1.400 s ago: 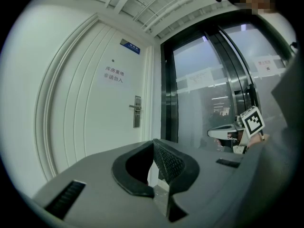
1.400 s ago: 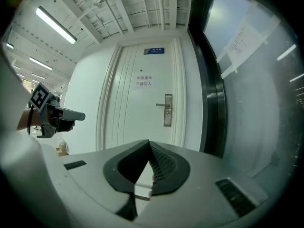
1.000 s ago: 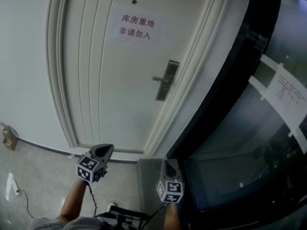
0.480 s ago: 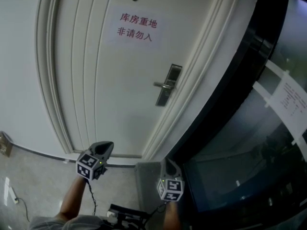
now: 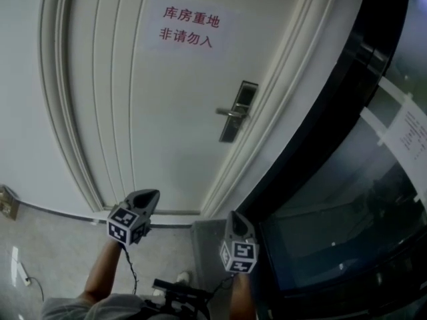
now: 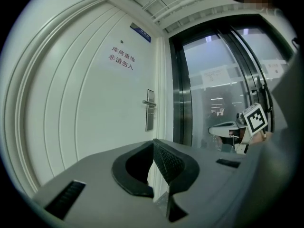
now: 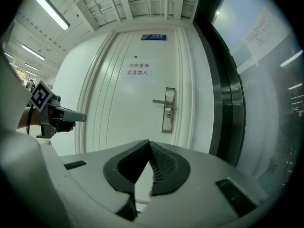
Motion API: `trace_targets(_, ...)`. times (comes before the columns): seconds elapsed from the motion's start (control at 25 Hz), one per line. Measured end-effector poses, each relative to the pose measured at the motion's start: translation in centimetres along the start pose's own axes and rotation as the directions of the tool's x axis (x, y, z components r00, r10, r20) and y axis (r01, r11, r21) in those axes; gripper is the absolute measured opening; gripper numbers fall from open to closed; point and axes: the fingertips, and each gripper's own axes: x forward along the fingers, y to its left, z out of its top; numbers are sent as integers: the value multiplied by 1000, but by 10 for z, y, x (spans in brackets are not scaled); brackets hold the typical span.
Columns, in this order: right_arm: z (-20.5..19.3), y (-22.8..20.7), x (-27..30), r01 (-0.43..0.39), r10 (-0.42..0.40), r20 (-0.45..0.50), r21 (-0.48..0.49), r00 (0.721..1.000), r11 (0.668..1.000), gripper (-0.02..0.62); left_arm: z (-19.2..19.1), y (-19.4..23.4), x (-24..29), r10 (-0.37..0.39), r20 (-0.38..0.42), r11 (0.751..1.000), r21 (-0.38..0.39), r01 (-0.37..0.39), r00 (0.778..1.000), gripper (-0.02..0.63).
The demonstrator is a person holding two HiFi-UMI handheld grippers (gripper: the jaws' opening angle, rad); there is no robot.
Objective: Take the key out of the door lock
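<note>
A white door (image 5: pixel 167 112) carries a silver lock plate (image 5: pixel 238 111) with a lever handle (image 5: pixel 229 113). In the right gripper view the lock plate (image 7: pixel 168 110) shows a small round cylinder (image 7: pixel 167 115); a key is too small to make out. My left gripper (image 5: pixel 148 195) and right gripper (image 5: pixel 233 216) hang low in front of the door, well short of the lock. The left gripper (image 6: pixel 153 142) and the right gripper (image 7: pixel 148 143) both have their pads pressed together with nothing between them.
A dark-framed glass wall (image 5: pixel 347 179) stands right of the door, with paper notices (image 5: pixel 413 129) taped on it. A red-lettered sign (image 5: pixel 188 27) is on the door. A white cable (image 5: pixel 20 265) lies on the grey floor at left. A shoe (image 5: pixel 179 279) shows below.
The door and lock have grown larger and shifted in the head view, as the person has come closer. Both grippers stay low and shut.
</note>
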Motion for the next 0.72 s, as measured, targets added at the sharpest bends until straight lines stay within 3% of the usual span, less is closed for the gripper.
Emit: trace_targets(0.72,8,-59,131,-36,36,11,10,999,999,11,13,56,119,47,0,999,3,-47,999,-8)
